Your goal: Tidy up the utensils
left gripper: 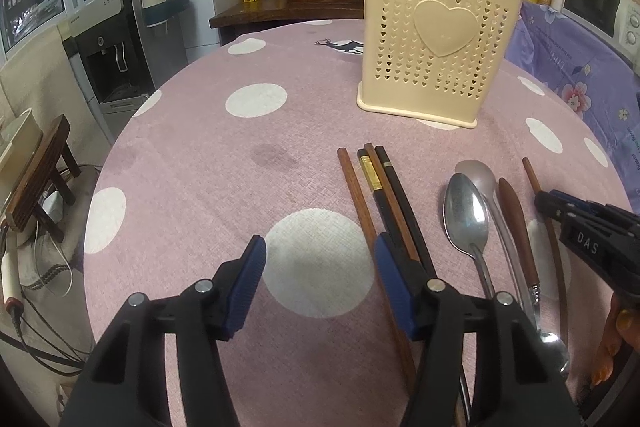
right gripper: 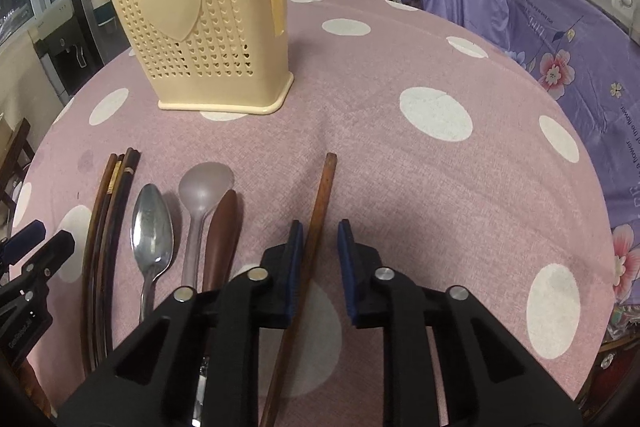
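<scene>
- Round table under a pink tablecloth [left gripper: 200, 147] with white dots; water dispenser [left gripper: 112, 47] at 10 o'clock and microwave [left gripper: 592, 7] at 2 o'clock in the left wrist view; purple floral cloth [right gripper: 540, 39] runs along the right edge.
- Cream perforated utensil holder [left gripper: 440, 39] stands upright on the cloth, at 1 o'clock from the left gripper and 11 o'clock from the right one. Can't see inside it.
- Utensils lie in a row near the table edge, roughly parallel, ends toward the holder: chopstick bundle [left gripper: 380, 195] (brown and black), metal spoon [left gripper: 466, 215], pale spoon [left gripper: 478, 171] partly under it, brown wooden handle [left gripper: 516, 219], then a single brown chopstick [right gripper: 320, 195] apart at 3 o'clock of the row.
- Left gripper [left gripper: 322, 283]: jaws well apart, only tablecloth between them; its right finger sits over the near end of the bundle.
- Right gripper [right gripper: 320, 243]: jaws apart and straddling the single chopstick; left pad touches it, right pad stands clear. Chopstick lies flat on the cloth.
</scene>
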{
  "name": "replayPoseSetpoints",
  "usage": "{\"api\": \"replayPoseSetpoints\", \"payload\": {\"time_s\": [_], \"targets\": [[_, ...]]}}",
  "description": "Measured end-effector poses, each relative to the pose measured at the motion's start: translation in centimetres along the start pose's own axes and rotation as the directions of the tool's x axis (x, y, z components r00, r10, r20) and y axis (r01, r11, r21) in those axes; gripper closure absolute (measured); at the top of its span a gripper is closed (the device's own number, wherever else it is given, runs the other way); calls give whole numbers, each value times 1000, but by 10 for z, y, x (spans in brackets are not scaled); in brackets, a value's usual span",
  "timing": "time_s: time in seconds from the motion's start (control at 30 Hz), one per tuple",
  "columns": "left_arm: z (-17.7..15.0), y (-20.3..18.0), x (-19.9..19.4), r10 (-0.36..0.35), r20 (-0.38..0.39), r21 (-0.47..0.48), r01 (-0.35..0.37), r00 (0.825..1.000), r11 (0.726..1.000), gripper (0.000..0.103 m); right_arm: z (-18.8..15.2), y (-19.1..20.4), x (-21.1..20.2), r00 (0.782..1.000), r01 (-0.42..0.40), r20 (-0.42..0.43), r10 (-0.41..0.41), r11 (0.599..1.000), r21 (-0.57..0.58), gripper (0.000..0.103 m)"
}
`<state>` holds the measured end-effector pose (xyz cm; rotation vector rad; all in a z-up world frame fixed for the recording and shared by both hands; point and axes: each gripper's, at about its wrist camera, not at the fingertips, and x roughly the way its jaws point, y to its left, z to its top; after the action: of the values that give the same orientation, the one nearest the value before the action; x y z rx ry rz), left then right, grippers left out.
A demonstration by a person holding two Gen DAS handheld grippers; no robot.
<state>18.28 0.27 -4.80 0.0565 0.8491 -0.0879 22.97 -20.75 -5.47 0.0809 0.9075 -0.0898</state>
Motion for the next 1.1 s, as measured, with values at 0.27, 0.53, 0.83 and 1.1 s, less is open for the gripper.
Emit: {"api": "replayPoseSetpoints", "payload": {"time_s": [0.27,0.53,0.83,1.1], "targets": [[2,-16,8,-11,-36,27,12,999,1000,56,-1,-10,-1,1000,-24,5,24,1000,-1,93],[-1,-16,12,17,-56,30,-16,998,999,63,-1,-11,-1,999,-31,9,31,1000,0,93],[26,-10,34,14,-82,34,-11,997,999,63,4,-11,1,1000,-25,-13,25,1000,0,93],[35,-11,41,24,-70,11,-23,997,1000,75,11,-9,7,1000,-18,-13,19,1000,16,93]]}}
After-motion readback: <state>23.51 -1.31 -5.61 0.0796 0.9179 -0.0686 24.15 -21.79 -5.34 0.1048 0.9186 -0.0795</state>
